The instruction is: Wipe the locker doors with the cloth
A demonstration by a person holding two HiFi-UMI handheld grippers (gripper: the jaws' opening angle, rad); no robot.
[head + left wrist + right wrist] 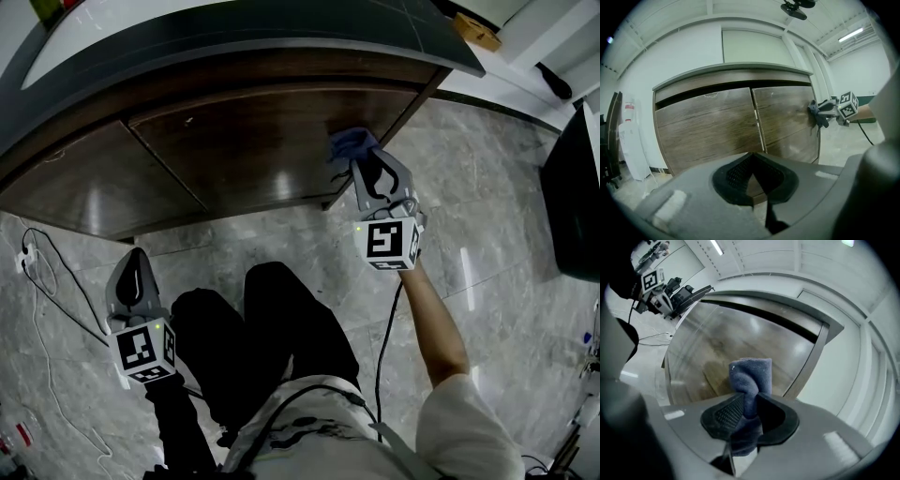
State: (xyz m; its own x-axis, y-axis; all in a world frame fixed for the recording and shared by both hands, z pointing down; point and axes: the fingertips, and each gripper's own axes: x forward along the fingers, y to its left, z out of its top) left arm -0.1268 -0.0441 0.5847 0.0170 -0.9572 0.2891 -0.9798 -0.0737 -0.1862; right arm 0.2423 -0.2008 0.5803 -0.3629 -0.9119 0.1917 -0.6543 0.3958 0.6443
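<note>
1. The blue cloth is gripped by the right tongs. It is pinched between the two pads, and its folded end stands out beyond the tips.
2. In the head view, the cloth is seen pressed against the right-hand locker door. It lies close to that door's right edge, under the overhanging grey top of the locker.
3. In the left gripper view, the cloth is seen in the upper half of that door, at its outer edge. The right tongs are held roughly level behind it, and their marker cube is turned toward the camera.
4. The left tongs are closed, tips together, and nothing is held between them.
5. The left tongs are kept well apart from the locker and are pointed toward the seam between the two doors. In the head view they are seen over the grey marble floor, beside the person's dark-trousered legs.
6. The left-hand locker door is not touched by either pair of tongs.
7. A thin cable is seen lying on the floor near the locker's left end.
</note>
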